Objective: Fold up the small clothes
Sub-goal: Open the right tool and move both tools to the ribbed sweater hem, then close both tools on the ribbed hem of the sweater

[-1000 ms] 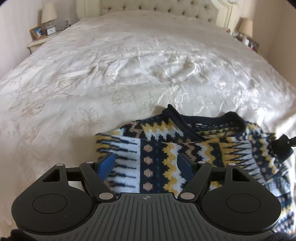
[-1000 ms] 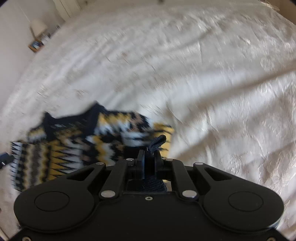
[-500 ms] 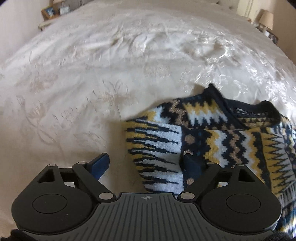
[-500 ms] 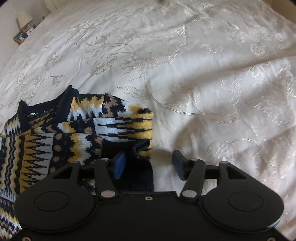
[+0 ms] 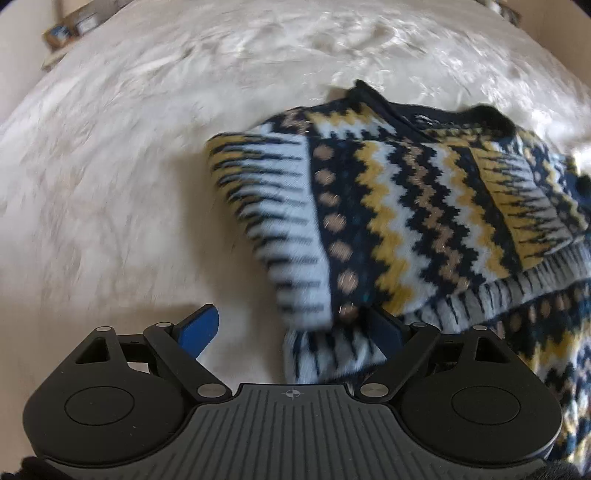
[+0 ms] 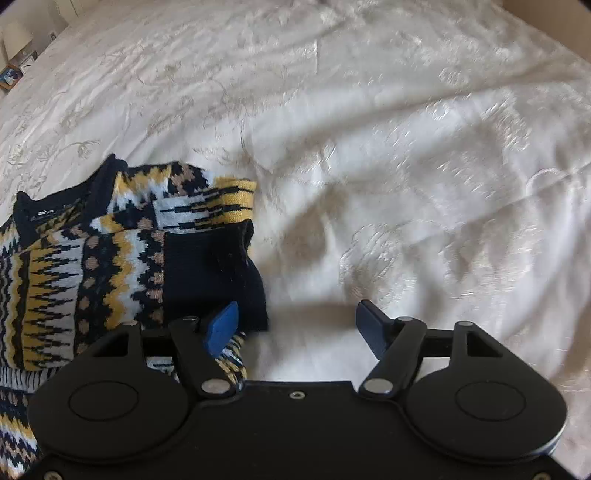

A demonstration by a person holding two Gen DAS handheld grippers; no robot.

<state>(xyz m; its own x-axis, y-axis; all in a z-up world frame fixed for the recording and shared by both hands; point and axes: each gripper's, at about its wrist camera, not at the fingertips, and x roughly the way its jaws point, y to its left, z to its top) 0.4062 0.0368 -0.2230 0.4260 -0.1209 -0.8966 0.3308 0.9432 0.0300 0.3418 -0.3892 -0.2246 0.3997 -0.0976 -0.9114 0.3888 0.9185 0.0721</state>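
Observation:
A small knitted sweater with navy, yellow, white and tan zigzag bands lies on the bed, both sleeves folded in over its body. My left gripper is open just above its left edge, with knit lying between the blue pads. The sweater also shows in the right wrist view, with a navy cuff on top. My right gripper is open and empty at the sweater's right edge, its left fingertip over the cuff.
A cream embroidered bedspread covers the whole bed around the sweater. A nightstand with picture frames stands at the far left corner. Creases run through the bedspread to the right of the sweater.
My right gripper has let go of the navy cuff and opened, leaving the sleeve on the sweater. My left gripper has moved left and lower, still open.

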